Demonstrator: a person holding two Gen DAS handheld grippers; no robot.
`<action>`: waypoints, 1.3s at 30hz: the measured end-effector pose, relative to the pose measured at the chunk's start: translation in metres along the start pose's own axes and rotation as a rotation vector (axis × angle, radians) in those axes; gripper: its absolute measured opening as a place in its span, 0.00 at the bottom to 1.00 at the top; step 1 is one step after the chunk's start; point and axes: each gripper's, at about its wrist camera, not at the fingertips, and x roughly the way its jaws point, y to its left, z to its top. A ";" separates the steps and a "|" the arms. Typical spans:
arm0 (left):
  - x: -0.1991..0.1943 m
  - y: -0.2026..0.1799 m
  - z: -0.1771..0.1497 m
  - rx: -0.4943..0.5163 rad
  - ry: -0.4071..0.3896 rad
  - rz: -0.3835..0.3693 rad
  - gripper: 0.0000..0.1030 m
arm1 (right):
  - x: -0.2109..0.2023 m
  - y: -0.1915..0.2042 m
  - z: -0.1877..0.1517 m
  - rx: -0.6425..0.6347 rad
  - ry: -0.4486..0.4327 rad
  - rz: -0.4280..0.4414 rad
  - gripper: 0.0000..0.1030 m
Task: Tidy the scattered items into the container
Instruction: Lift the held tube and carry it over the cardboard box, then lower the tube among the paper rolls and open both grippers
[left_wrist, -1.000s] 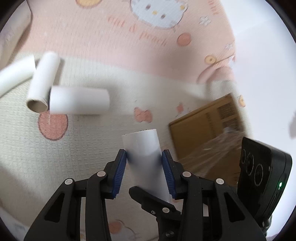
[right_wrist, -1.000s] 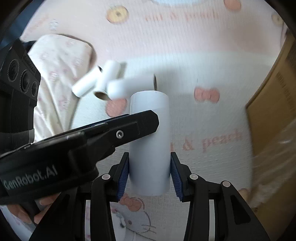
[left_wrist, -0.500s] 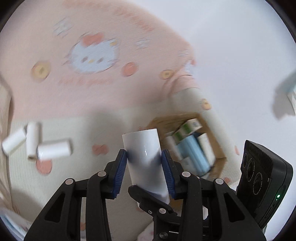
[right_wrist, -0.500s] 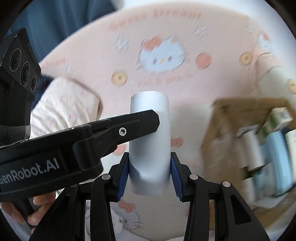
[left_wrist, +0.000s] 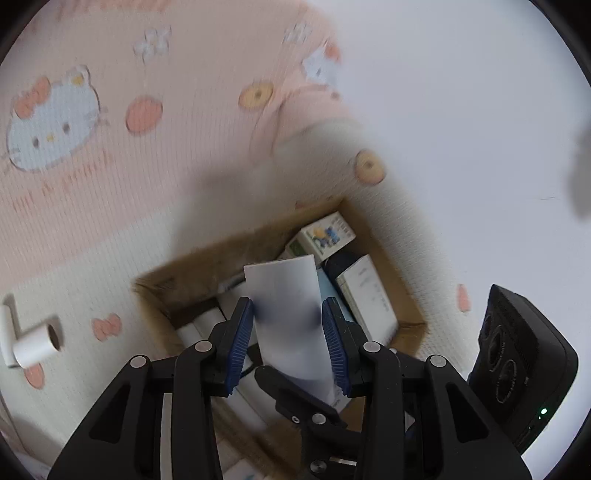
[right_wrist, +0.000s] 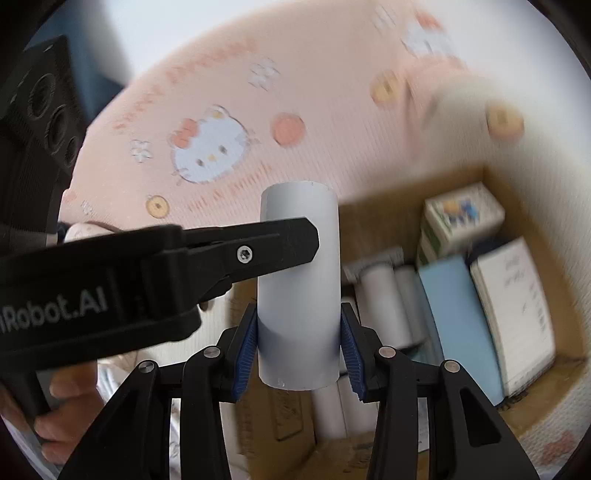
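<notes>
Here each gripper (left_wrist: 288, 334) (right_wrist: 298, 341) clamps one white tube (left_wrist: 286, 314) (right_wrist: 298, 284) above the crowded cardboard box (right_wrist: 517, 192).

I count two grippers, left (left_wrist: 288, 338) and right (right_wrist: 298, 349), each clamping one white tube: (left_wrist: 286, 317) and (right_wrist: 298, 288). One cardboard box (left_wrist: 388, 258) sits on one patterned mat (left_wrist: 110, 147). Inside the box I make out roughly three boxed packs (right_wrist: 460, 214) and several more tubes (right_wrist: 380, 295); blur prevents an exact count. Two loose tubes (left_wrist: 35, 341) lie on the mat.
</notes>
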 end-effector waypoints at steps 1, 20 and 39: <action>0.009 -0.002 -0.001 -0.001 0.012 0.007 0.41 | 0.003 -0.007 0.000 0.015 0.012 0.009 0.39; 0.051 0.010 -0.013 -0.135 0.119 0.044 0.42 | 0.038 -0.036 -0.001 0.024 0.083 0.059 0.39; 0.101 0.024 -0.015 -0.240 0.306 0.185 0.00 | 0.007 -0.080 -0.021 0.033 0.067 -0.109 0.25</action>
